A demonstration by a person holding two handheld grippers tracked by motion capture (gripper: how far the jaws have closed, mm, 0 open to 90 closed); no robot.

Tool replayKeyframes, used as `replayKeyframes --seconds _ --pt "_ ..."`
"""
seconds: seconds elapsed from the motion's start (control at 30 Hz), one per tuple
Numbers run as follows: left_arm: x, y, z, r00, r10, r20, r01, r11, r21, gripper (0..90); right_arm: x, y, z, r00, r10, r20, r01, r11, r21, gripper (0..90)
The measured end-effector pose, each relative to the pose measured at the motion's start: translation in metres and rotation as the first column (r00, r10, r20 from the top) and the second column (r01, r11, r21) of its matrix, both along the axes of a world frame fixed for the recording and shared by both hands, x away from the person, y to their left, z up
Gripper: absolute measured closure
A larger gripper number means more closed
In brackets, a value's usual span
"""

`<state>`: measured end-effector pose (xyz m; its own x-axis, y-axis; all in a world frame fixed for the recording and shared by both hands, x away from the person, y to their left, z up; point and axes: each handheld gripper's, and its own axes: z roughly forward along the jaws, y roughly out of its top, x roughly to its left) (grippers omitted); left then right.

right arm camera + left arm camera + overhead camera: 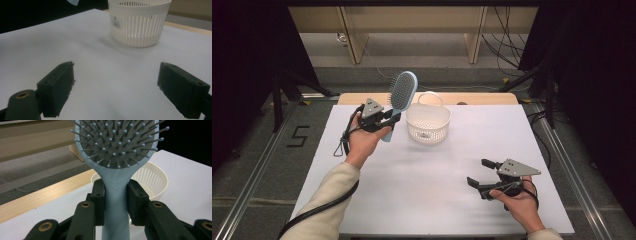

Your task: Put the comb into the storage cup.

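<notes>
White table on grey floor (marked "5"), wooden shelving behind.

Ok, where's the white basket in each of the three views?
High view: the white basket stands at the table's far middle, right of the hairbrush.
Left gripper view: behind the brush handle, centre right.
Right gripper view: top, right of centre.
Shared landmark: the white tabletop.
</notes>
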<state>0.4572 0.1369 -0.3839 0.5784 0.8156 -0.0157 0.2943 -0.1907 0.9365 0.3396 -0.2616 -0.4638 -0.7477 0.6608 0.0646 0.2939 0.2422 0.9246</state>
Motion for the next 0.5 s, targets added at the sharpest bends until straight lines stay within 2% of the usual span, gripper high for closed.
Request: replayKeyframes --seconds 0.5 --pt "0.0036 -0.0073 0.0048 1.0000 -0.006 0.004 0.006 1.0000 -0.006 69.6 -0.0001 0.0000 0.0001 1.0000 0.002 0.000 -0.002 1.000 0.002 14.8"
